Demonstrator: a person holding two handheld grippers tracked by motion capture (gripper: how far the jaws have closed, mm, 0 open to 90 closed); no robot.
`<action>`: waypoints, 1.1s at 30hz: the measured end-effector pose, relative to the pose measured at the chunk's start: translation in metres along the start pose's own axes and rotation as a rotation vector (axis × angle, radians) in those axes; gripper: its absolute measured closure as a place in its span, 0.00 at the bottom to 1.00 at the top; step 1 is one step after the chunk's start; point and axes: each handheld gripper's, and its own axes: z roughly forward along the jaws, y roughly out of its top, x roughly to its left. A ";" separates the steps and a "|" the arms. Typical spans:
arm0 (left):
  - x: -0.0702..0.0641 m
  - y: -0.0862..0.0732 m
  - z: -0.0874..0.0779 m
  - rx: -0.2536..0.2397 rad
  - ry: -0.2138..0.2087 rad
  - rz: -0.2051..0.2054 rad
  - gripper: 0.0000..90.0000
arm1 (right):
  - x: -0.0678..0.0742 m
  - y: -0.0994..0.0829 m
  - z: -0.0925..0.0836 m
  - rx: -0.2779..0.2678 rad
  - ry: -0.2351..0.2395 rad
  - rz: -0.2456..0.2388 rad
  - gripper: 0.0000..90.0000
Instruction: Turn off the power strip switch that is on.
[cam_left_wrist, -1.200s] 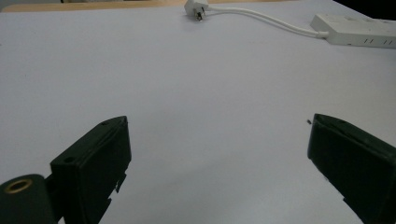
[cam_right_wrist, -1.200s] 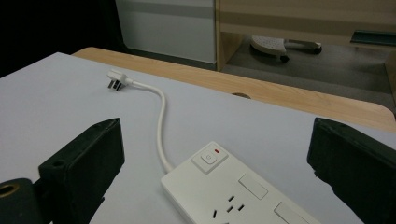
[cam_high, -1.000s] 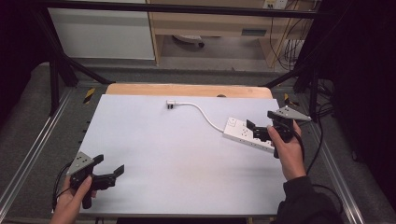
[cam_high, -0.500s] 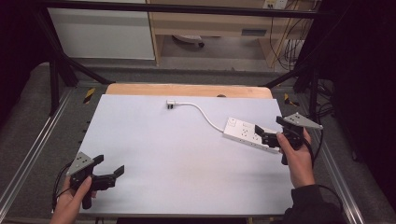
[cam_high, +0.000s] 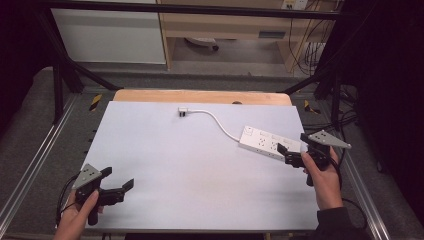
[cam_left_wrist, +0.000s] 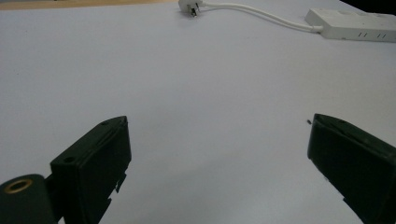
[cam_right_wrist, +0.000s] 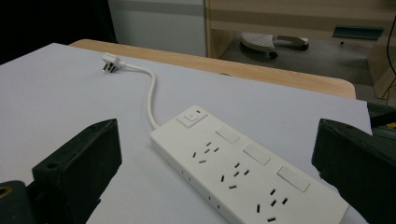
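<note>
At the table's right edge, right gripper (cam_high: 291, 153) is held in the right hand (cam_high: 324, 176), jaws spread wide, gripping nothing. Its jaws point at the near end of the power strip (cam_high: 269, 142); in the high view the tips sit at or just over that end, can't tell if touching. In the right gripper view the strip (cam_right_wrist: 243, 175) lies between the two black jaws, with clear gaps both sides.

Left gripper (cam_high: 119, 189) sits at the near-left corner in the left hand (cam_high: 80, 216), jaws also apart, empty. Left gripper view: bare white surface ahead, strip (cam_left_wrist: 352, 24) and plug (cam_left_wrist: 190, 6) far off at the top.

Room: white sheet (cam_high: 165, 165) covers most of the table; middle and left are open. Wooden table edge (cam_high: 200, 96) shows along the far side. Strip is close to the sheet's right edge, little margin there. Metal rails (cam_high: 35, 165) run along both sides.

Strip: white, long, angled, right of centre. Rocker switch (cam_right_wrist: 189, 116) at the cord end with a small red mark beside it, then three socket groups, each with its own rectangular button. White cord (cam_high: 218, 121) curves from the strip to the plug (cam_high: 182, 111), which lies loose near the far edge, centre.
</note>
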 end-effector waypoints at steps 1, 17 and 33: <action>0.000 0.000 0.000 0.001 -0.001 -0.002 0.07 | 0.000 -0.002 -0.001 0.001 0.000 0.004 0.02; 0.000 -0.001 0.001 0.010 0.000 0.002 0.07 | 0.002 -0.031 -0.010 0.034 0.007 0.037 0.03; -0.002 -0.001 0.002 0.021 -0.005 0.008 0.07 | 0.012 -0.059 -0.002 0.092 0.028 0.027 0.03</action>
